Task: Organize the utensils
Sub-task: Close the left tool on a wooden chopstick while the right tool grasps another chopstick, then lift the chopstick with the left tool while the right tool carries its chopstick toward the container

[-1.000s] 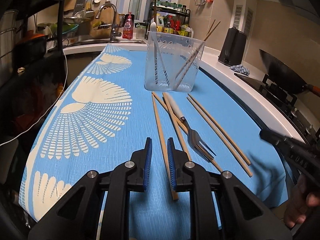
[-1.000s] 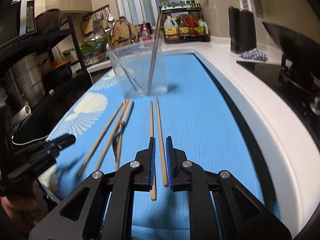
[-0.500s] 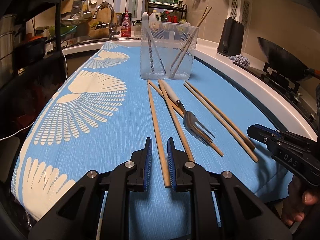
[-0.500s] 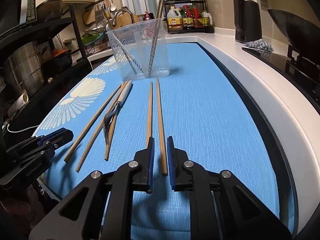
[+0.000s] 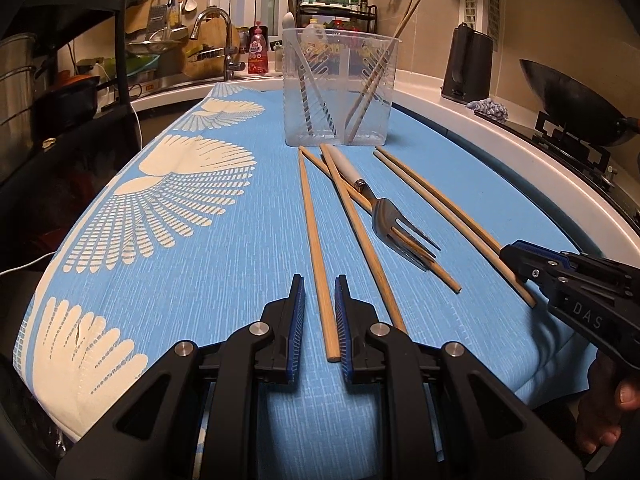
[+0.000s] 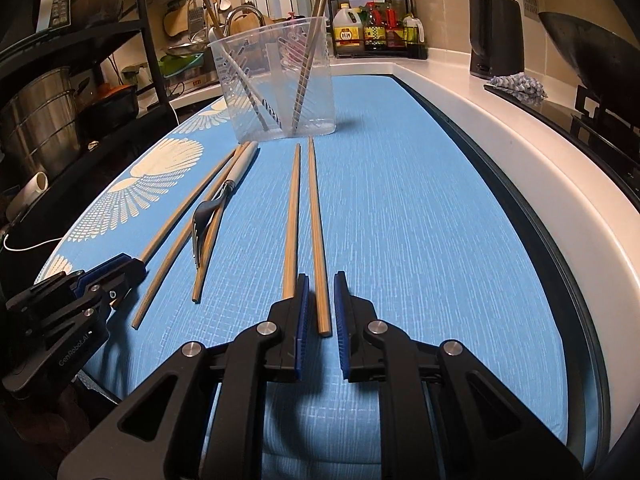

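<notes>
A blue cloth (image 5: pixel 208 280) was spread over the counter, and a clear holder (image 5: pixel 340 88) with utensils in it was stood at its far end. Five chopsticks and a fork (image 5: pixel 384 216) were laid loose on the cloth in front of the holder.

The left gripper (image 5: pixel 320 312) was held low over the cloth with its fingers narrowly parted. The near end of the leftmost chopstick (image 5: pixel 316 256) was seen in the gap, closer to the right pad; contact could not be told.

The right gripper (image 6: pixel 320 308) was likewise narrowly parted. The rightmost chopstick (image 6: pixel 318 240) was seen between its fingers, its neighbour (image 6: pixel 292 224) just outside the left finger.
</notes>
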The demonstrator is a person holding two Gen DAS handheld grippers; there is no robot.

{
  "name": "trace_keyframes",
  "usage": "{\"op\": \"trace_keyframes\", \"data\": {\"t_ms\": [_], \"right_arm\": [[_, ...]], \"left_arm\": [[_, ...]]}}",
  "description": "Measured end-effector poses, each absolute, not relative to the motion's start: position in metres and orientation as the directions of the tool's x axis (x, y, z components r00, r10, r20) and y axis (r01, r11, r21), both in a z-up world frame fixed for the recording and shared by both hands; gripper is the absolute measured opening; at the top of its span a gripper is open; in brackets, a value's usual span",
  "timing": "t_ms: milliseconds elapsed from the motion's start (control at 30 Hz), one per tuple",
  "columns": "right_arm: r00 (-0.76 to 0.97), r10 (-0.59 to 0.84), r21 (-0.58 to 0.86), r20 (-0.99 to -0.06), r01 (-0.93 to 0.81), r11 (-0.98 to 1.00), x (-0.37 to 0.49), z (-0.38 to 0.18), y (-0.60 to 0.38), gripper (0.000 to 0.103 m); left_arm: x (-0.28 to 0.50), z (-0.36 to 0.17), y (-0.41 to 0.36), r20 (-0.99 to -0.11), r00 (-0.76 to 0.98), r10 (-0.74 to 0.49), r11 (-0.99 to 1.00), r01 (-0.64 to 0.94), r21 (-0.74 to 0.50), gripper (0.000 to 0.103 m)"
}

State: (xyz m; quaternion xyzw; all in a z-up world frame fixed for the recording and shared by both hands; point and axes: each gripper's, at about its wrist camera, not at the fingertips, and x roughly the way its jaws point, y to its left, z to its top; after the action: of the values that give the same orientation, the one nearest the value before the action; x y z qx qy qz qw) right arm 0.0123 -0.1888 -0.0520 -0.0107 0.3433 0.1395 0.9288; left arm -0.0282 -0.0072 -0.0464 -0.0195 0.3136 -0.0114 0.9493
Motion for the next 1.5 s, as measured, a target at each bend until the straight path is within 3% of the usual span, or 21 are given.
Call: {"op": "trace_keyframes", "data": {"t_ms": [67, 100, 333, 1500], "right_arm": [[0.730, 0.247, 0.075, -0.637, -0.260, 0.963, 0.013, -0.052, -0.188, 0.012], [0.734, 0.242, 0.071, -0.635, -0.256, 0.964, 0.013, -0.053, -0.188, 0.010], [0.765, 0.182, 0.089, -0.618, -0.162, 0.983, 0.013, -0.052, -0.201, 0.006], [0.771, 0.173, 0.077, -0.612, -0.160, 0.984, 0.013, -0.054, -0.201, 0.007]], "left_arm": [[-0.028, -0.046, -0.006, -0.592, 0.805, -0.036, 0.999, 0.013, -0.044, 0.014], [-0.028, -0.047, -0.006, -0.590, 0.806, -0.038, 0.999, 0.013, -0.045, 0.008], [-0.022, -0.045, 0.010, -0.581, 0.814, -0.022, 0.998, -0.020, -0.066, 0.007], [-0.025, -0.048, 0.017, -0.572, 0.820, 0.002, 0.998, -0.040, -0.055, 0.007]]}}
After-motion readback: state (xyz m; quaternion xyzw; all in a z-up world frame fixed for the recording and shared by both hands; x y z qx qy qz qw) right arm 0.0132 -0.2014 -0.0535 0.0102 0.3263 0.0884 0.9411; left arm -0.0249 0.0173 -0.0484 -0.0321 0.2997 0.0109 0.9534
